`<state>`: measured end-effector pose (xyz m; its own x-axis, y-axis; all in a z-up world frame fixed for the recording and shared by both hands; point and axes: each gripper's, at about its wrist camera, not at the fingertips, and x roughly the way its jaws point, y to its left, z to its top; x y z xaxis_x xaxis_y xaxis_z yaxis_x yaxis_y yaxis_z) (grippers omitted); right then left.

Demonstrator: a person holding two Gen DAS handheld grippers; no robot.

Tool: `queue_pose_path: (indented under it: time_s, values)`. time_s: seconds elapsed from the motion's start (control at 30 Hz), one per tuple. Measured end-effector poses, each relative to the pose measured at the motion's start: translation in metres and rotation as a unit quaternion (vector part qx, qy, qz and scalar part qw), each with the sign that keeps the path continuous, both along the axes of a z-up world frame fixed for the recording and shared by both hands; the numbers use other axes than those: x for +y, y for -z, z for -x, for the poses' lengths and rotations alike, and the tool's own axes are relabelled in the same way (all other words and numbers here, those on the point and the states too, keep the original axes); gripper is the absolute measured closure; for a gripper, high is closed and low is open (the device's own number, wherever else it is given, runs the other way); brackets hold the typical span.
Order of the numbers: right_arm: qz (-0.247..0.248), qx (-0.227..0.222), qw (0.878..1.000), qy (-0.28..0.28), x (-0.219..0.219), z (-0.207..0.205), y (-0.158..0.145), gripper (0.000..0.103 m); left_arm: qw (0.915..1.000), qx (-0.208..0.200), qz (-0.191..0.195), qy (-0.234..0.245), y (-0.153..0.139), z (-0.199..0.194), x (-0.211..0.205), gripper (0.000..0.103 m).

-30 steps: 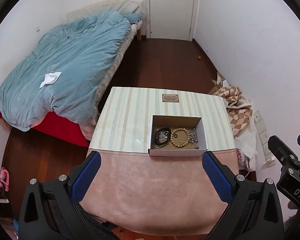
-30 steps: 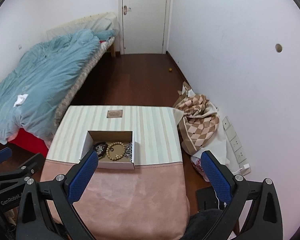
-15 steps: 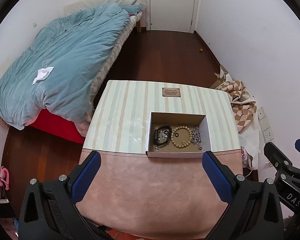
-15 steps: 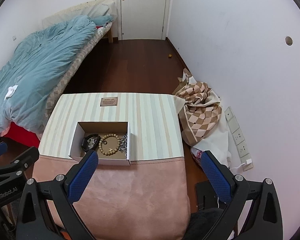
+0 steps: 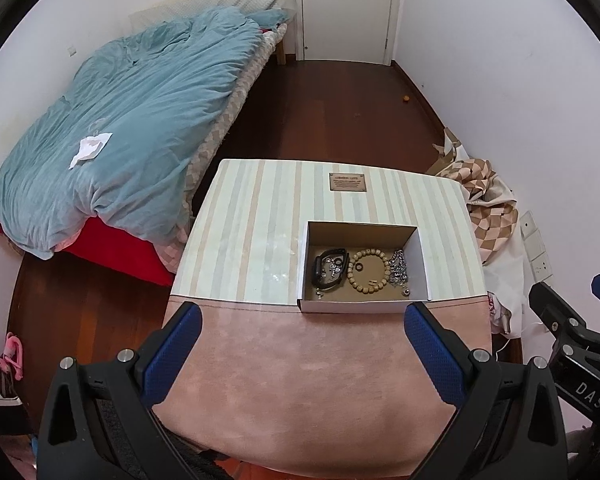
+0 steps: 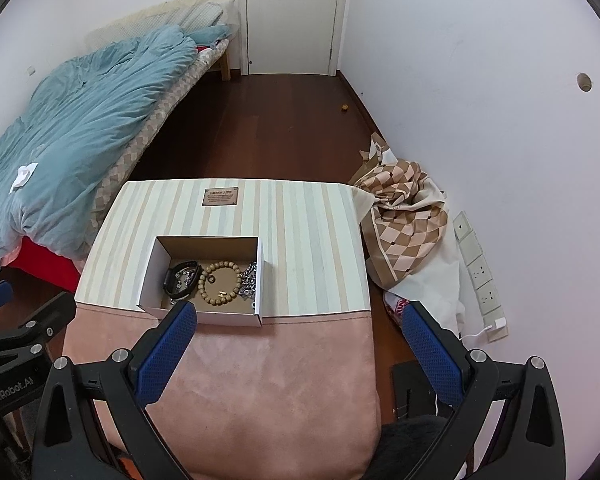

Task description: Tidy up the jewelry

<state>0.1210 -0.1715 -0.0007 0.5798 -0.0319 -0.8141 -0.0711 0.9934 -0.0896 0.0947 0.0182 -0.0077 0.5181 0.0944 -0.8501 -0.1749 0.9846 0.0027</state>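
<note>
Left gripper (image 5: 298,330) wide open, holding nothing, up high over the pink near end of the table (image 5: 256,216). Right gripper (image 6: 300,330) wide open too, holding nothing. All the jewelry lying in the small open box (image 5: 364,307) on the table: black band (image 5: 327,270) on the left, wooden bead bracelet (image 5: 370,271) in the middle, silver chain (image 5: 399,267) on the right, tiny bits in between. Could fit a tidy-up all done, or one with pieces to come out and be sorted. Best care for any pick here: come straight down, take one piece only, mind the box walls, keep clear of tangling chain.
</note>
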Motion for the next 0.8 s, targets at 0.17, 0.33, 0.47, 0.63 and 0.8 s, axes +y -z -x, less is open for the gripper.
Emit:
queue_pose_path:
  time_s: [0.17, 0.33, 0.47, 0.63, 0.8]
  values:
    - [0.000, 0.002, 1.000, -0.002, 0.0004, 0.0009, 0.0000, 0.000, 1.0000, 0.000, -0.002, -0.003, 0.0002, 0.0027, 0.0022, 0.000]
    - [-0.002, 0.003, 1.000, -0.004, 0.0020, 0.0026, 0.0007, 0.000, 0.9999, 0.004, -0.008, -0.009, 0.0021, 0.0045, 0.0037, 0.000]
    - [-0.001, 0.004, 1.000, -0.006, 0.0037, 0.0042, 0.0008, 0.000, 0.9999, 0.008, -0.008, -0.010, 0.0036, 0.0069, 0.0049, 0.000]
    - [-0.001, 0.005, 1.000, -0.007, 0.0057, 0.0060, 0.0011, 0.000, 0.9998, 0.009, -0.012, -0.011, 0.0049, 0.0084, 0.0044, 0.000]
    - [-0.001, 0.005, 1.000, -0.007, 0.0058, 0.0060, 0.0015, 0.000, 0.9998, 0.009, -0.012, -0.011, 0.0048, 0.0092, 0.0047, 0.000]
